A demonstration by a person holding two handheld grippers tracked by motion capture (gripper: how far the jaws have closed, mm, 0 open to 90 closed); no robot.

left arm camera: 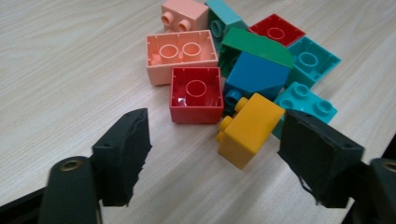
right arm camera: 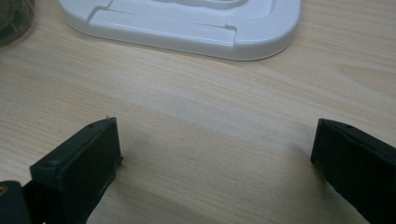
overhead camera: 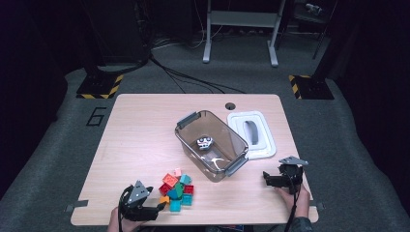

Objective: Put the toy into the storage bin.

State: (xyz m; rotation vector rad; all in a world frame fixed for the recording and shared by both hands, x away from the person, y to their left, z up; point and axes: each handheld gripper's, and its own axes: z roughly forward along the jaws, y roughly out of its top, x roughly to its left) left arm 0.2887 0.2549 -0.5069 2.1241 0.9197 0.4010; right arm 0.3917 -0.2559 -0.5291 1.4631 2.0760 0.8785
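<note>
- Yellow brick [left arm camera: 249,129] — on the worktop [overhead camera: 140,135] at the near edge of the brick pile [overhead camera: 177,190], between the left gripper [left arm camera: 215,154] fingers [left arm camera: 122,154], not yet pinched.
- Hard, light, smooth plastic; stiff enough for a firm squeeze across the flat sides, studs left free.
- Left fingers partly open, holding nothing; right gripper [right arm camera: 212,163] wide open over bare wood, empty.
- About ten bricks, one clear bin [overhead camera: 211,143], one white lid [overhead camera: 251,134].
</note>
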